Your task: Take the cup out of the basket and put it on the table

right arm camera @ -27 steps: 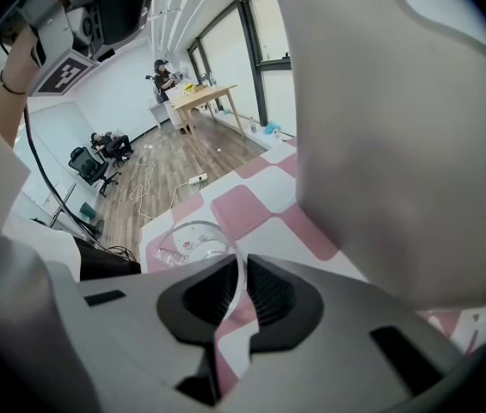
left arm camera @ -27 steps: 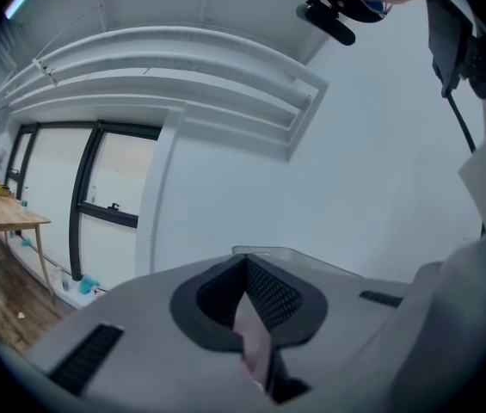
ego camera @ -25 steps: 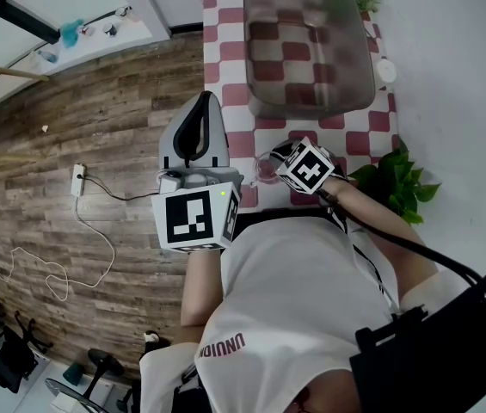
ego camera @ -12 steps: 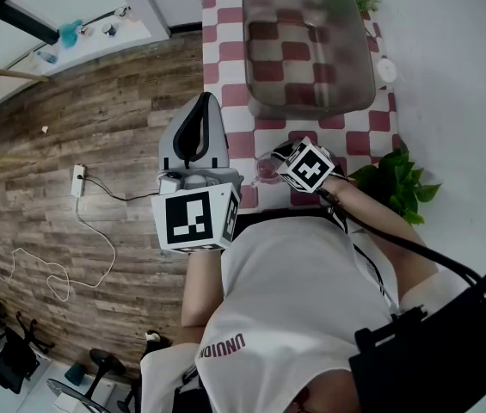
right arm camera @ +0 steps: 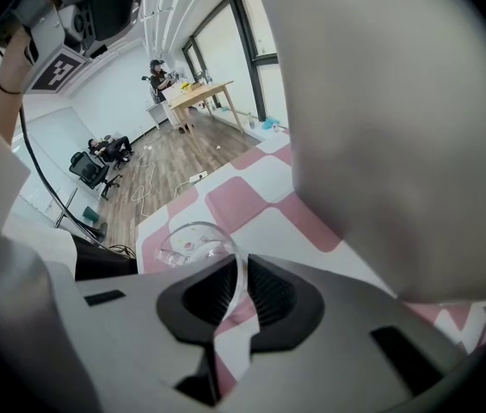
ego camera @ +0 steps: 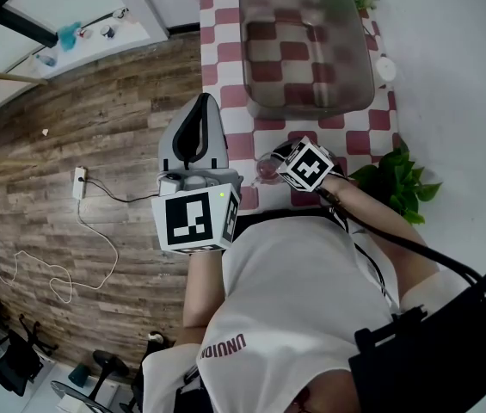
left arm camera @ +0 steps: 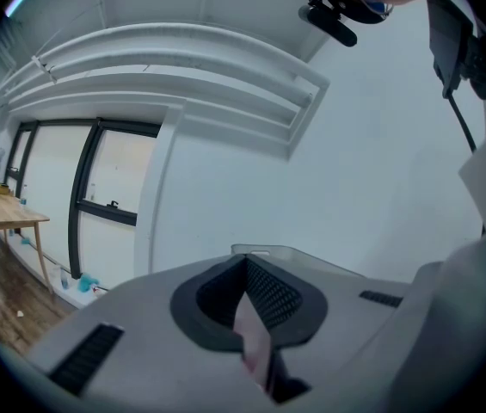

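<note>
Two hand-held grippers in view; neither they nor the cup shift visibly over the last second.

Left hand-held gripper (ego camera: pixel 198 114): jaws together, nothing between them, held at the bench's left edge beside the wood floor (ego camera: pixel 96 127). Idle.

Cup (ego camera: pixel 266 169): clear glass, out of the basket, low at the near end of the bench (ego camera: pixel 225 67) with its red-and-white checked cloth. Cannot tell whether its base touches.

Right hand-held gripper (ego camera: pixel 277 163): jaws clamped on the cup's wall at the rim, one pad inside, one outside.

Basket (ego camera: pixel 307 46): grey, translucent, further up the bench, well apart from the cup; nothing seen in it.

Judgement: the standstill suggests the placing is near its end. What remains is to confirm that the cup stands, then part the jaws and back away without tipping it.
</note>
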Demonstrator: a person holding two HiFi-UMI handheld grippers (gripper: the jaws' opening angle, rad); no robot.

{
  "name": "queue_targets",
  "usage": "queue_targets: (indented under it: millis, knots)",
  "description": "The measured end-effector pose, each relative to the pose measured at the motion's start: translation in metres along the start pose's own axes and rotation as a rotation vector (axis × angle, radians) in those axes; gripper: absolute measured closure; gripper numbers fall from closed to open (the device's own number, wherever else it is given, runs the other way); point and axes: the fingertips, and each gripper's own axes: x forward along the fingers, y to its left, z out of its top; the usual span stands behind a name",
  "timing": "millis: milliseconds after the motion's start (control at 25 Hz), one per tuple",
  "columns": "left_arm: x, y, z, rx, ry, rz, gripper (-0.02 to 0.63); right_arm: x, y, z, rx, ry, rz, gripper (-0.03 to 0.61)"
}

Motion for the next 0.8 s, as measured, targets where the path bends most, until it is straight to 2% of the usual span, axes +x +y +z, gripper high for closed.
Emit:
queue_targets:
  millis: [600,800]
  knots:
    - [0.0003,-0.0016,-0.0002,-0.008,-0.004,0.005,0.603,0.0014,0.0026,0.0026,0.034,0.005,0.036,0.520]
    - [-0.0011,-0.0011,0.0008,-0.009,-0.005,0.010,0.603,0.0001,0.0022,0.0034,0.032,0.008,0.022,0.520]
